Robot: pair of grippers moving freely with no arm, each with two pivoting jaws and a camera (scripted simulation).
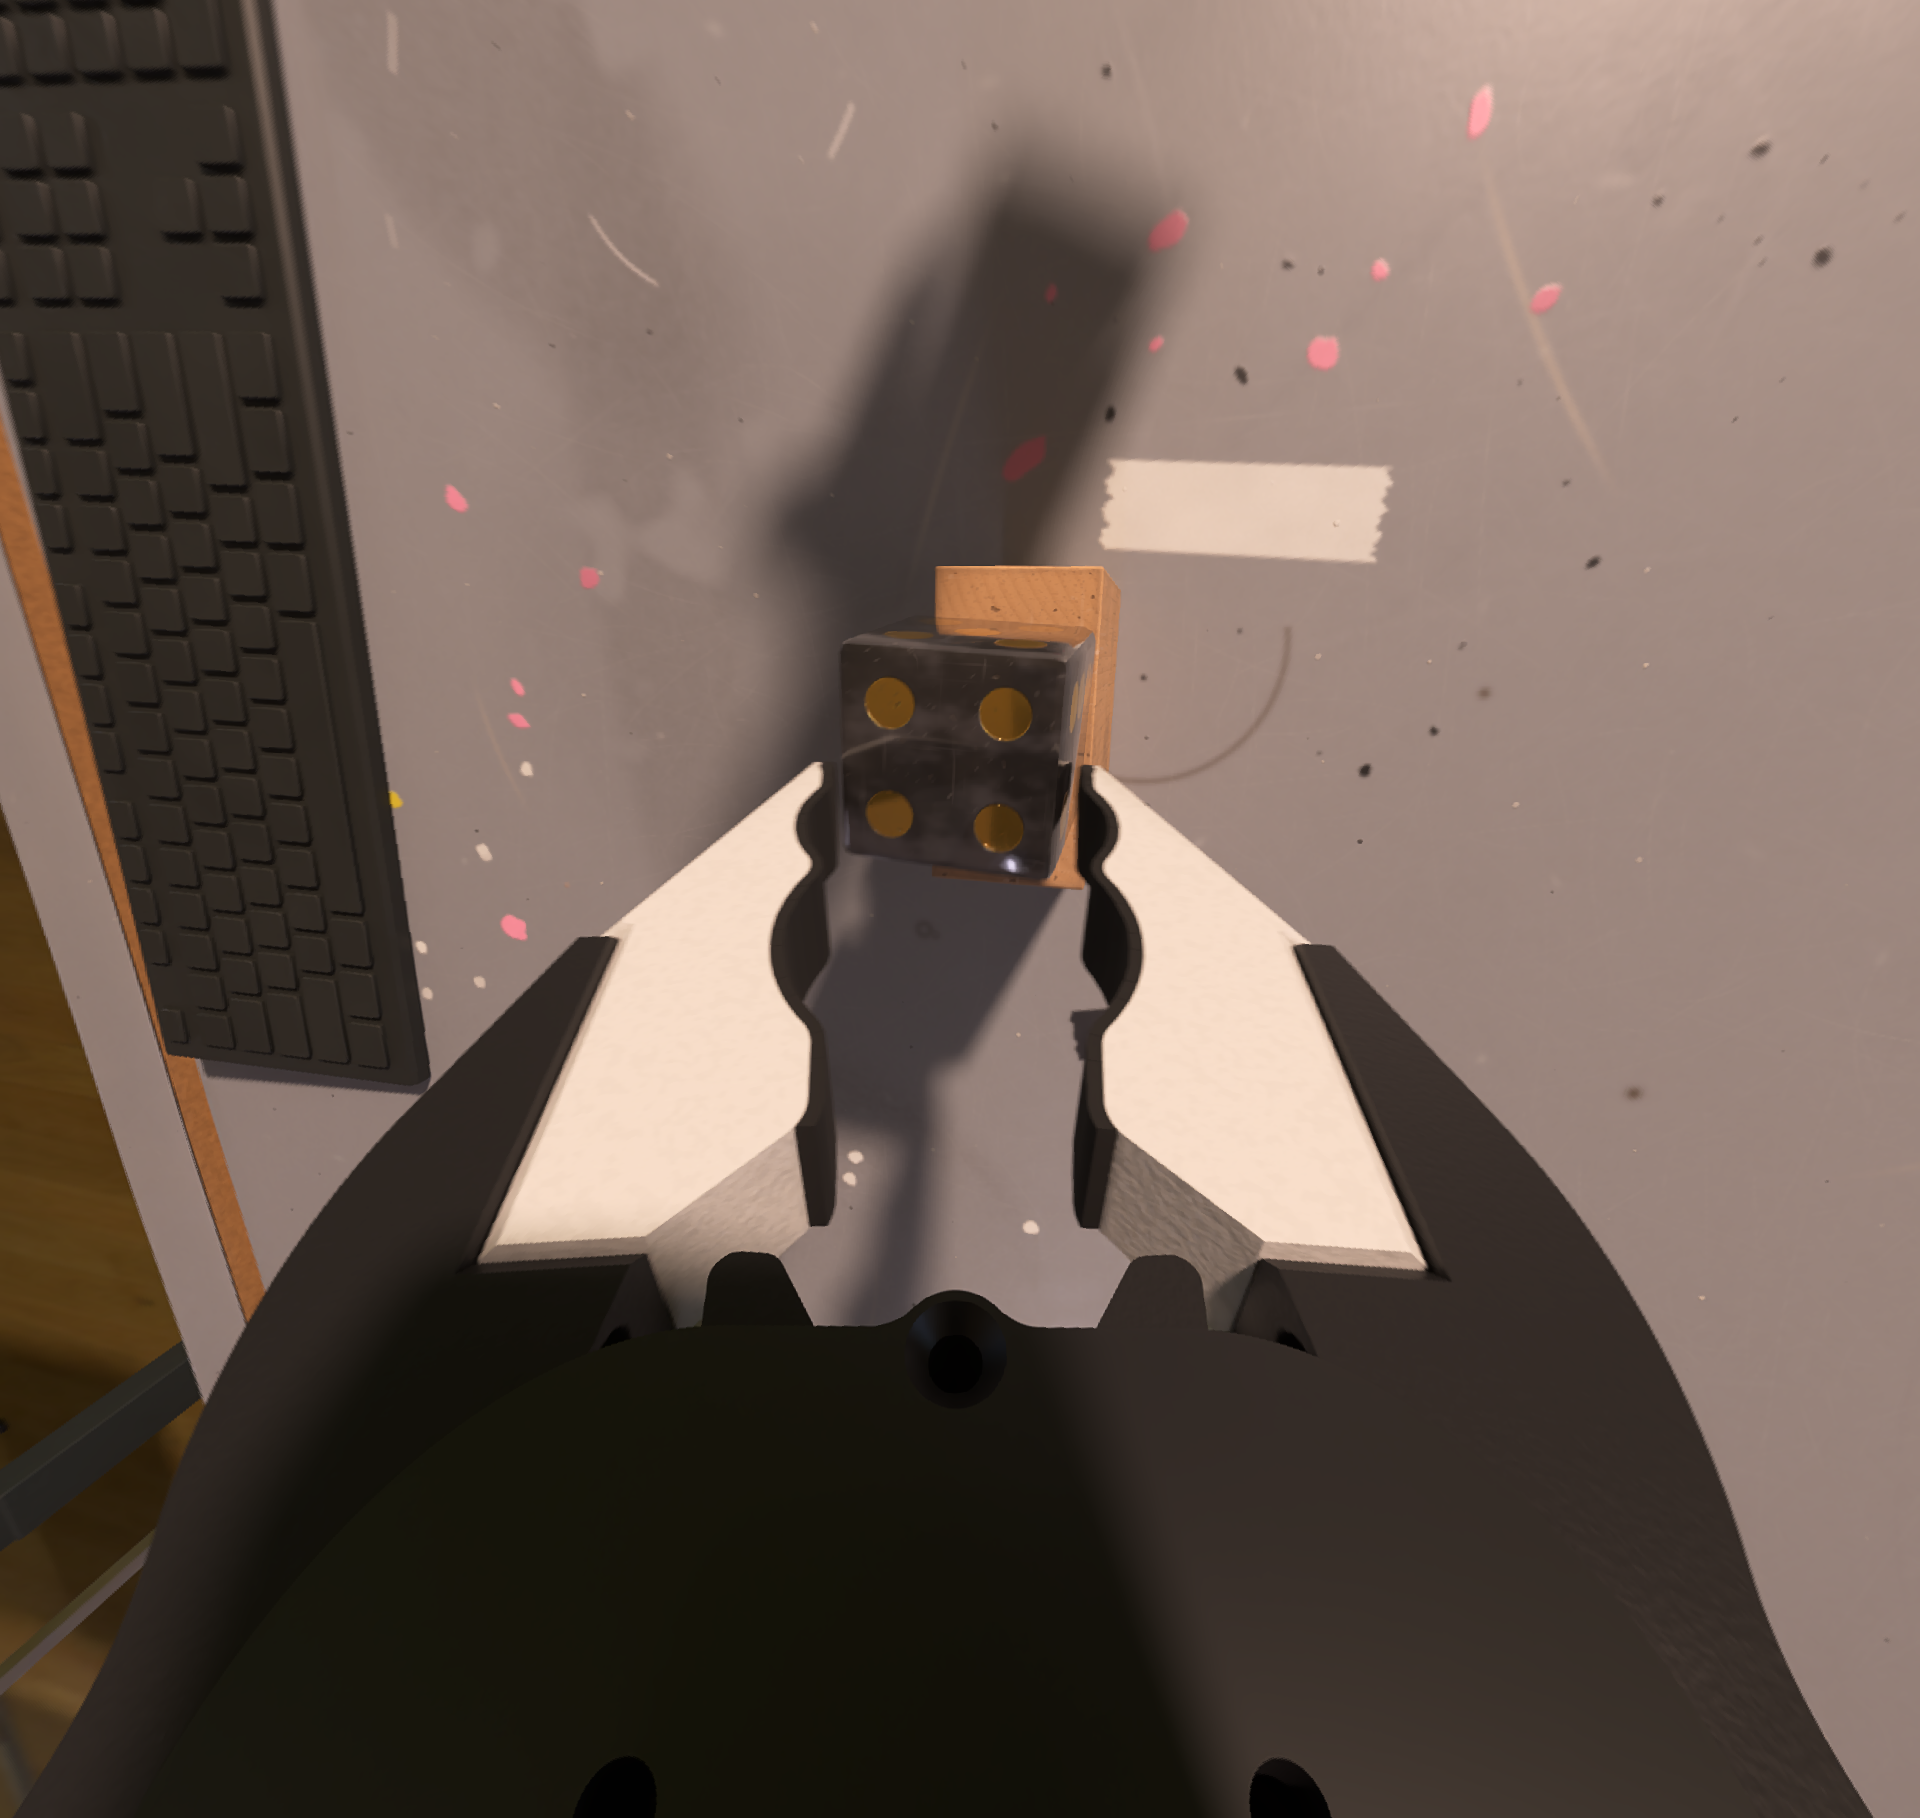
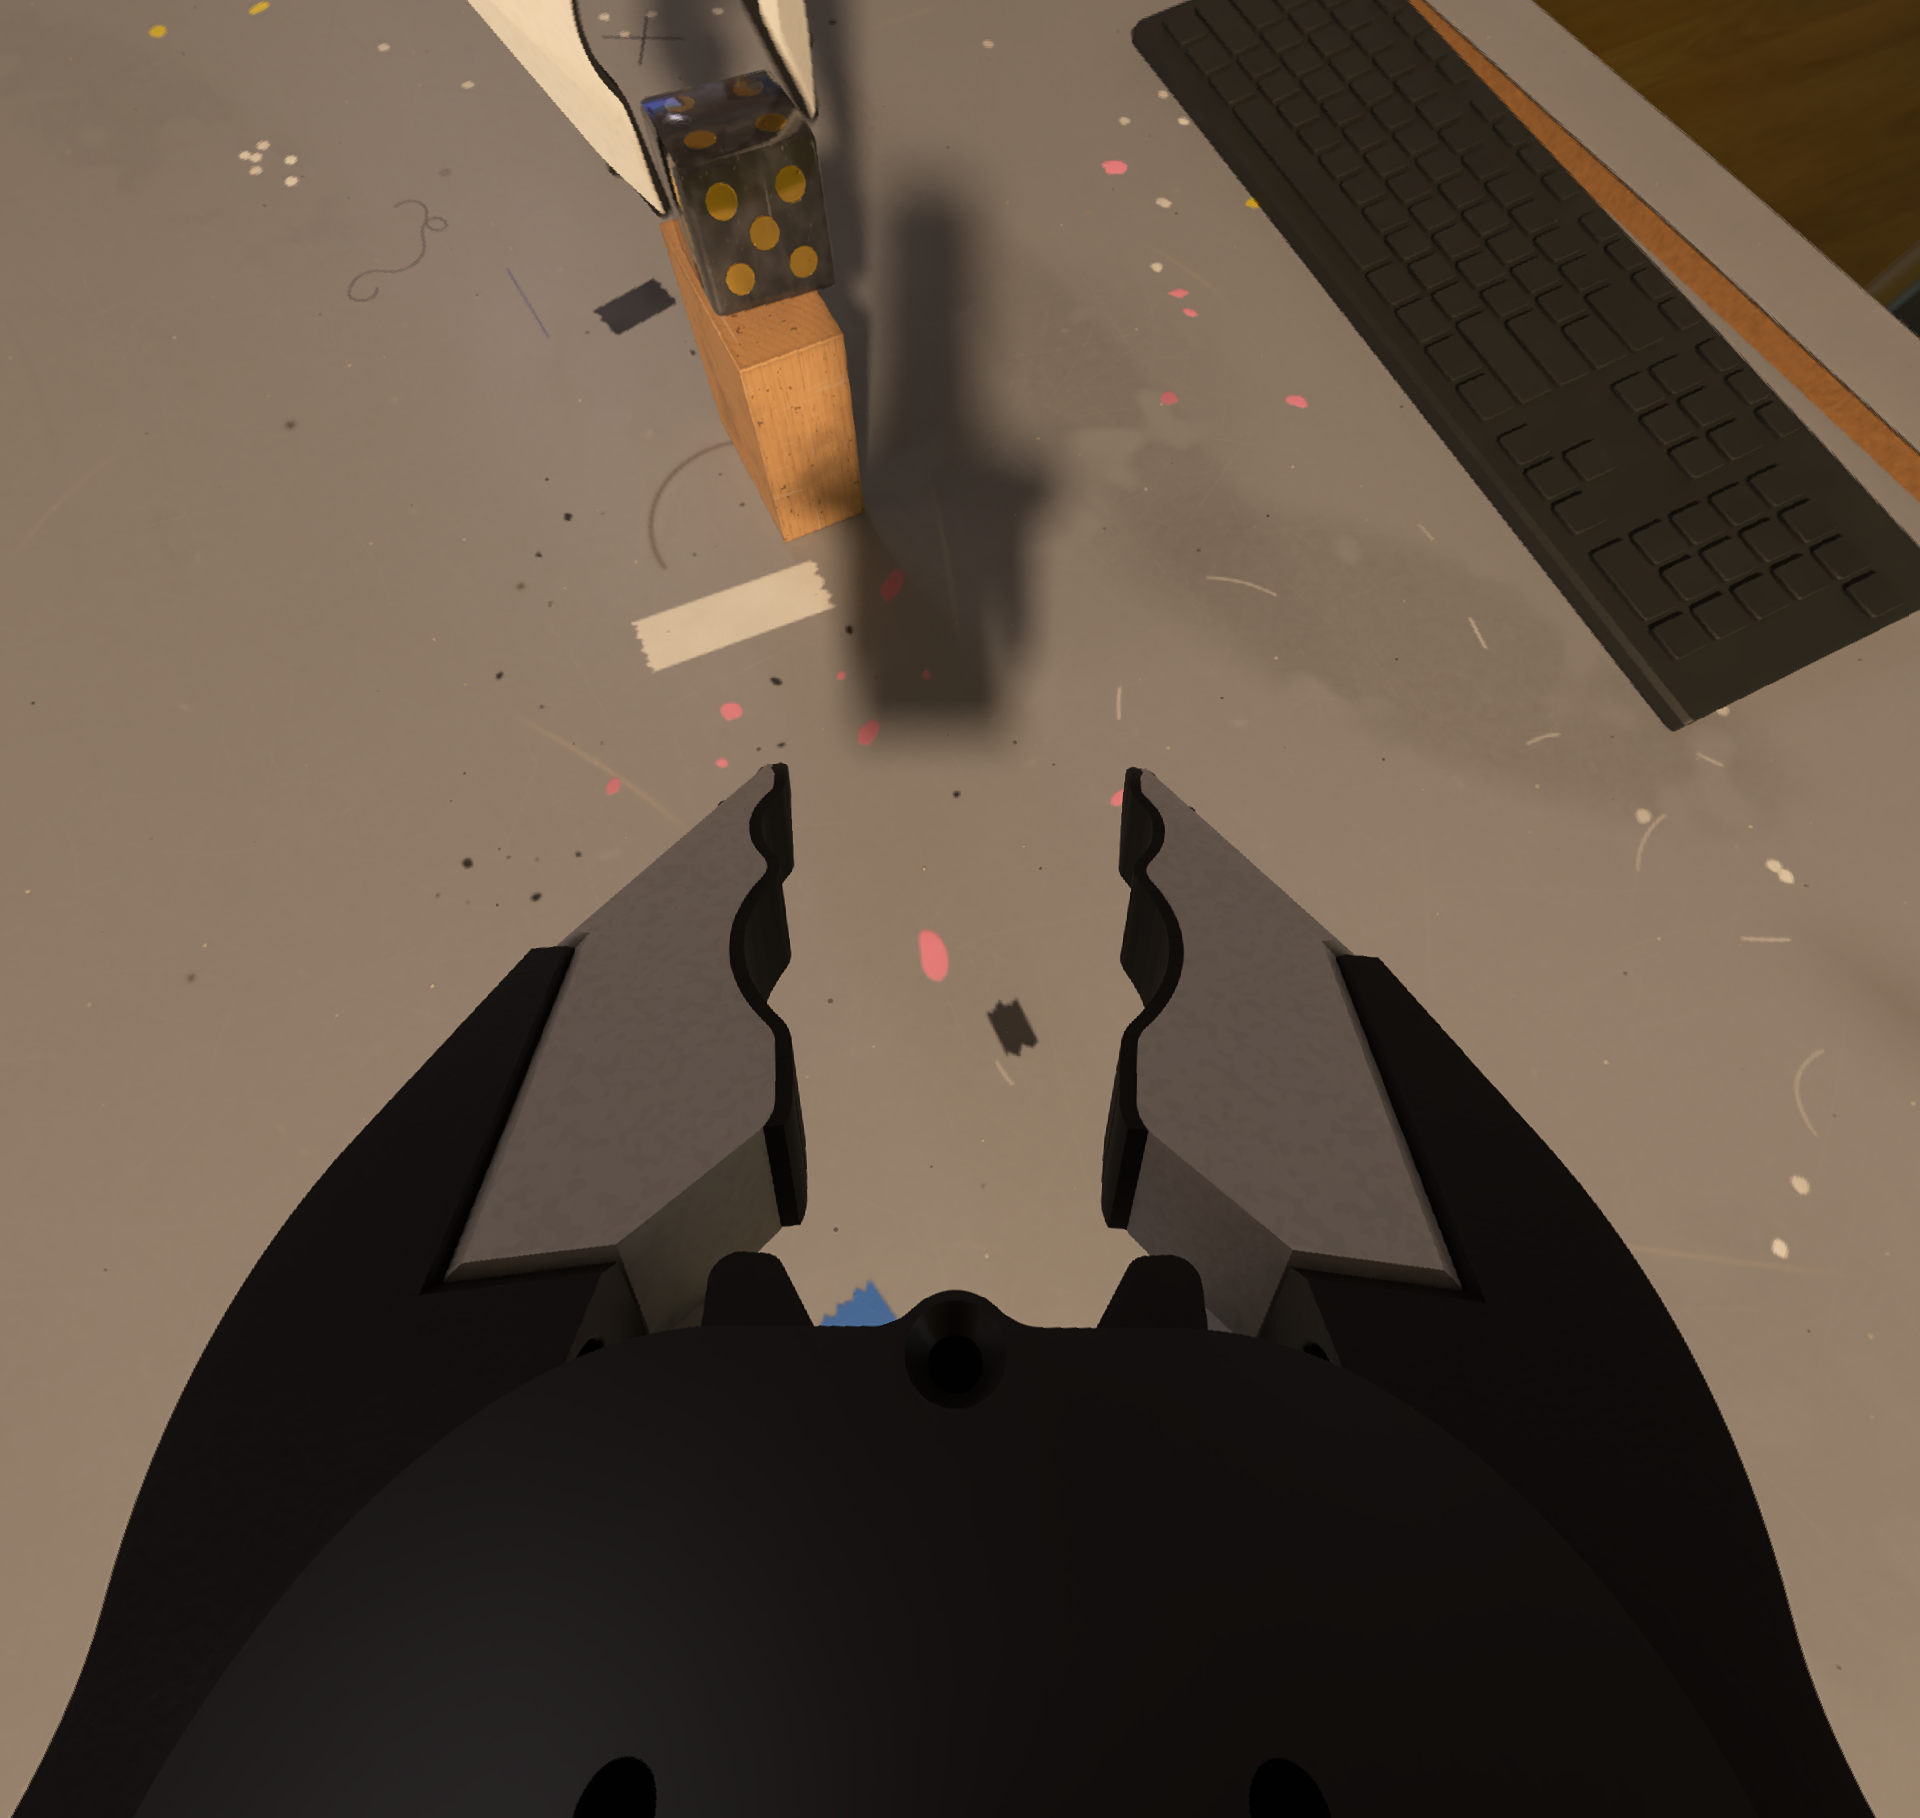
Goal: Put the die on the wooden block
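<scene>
A black die [image 1: 961,745] with gold pips sits between the fingertips of my left gripper [image 1: 956,802], which is shut on it. In the right wrist view the die [image 2: 758,220] rests on the top of the upright wooden block [image 2: 790,407], with the left gripper's pale fingers [image 2: 582,54] still on either side of it. In the left wrist view the block [image 1: 1023,599] shows just behind and below the die. My right gripper [image 2: 956,792] is open and empty, hovering over the table well short of the block.
A dark keyboard [image 2: 1538,314] lies by the table's orange-trimmed edge [image 2: 1662,241]; it is at the left in the left wrist view [image 1: 177,521]. A strip of pale tape [image 2: 732,615] lies on the speckled grey table just before the block.
</scene>
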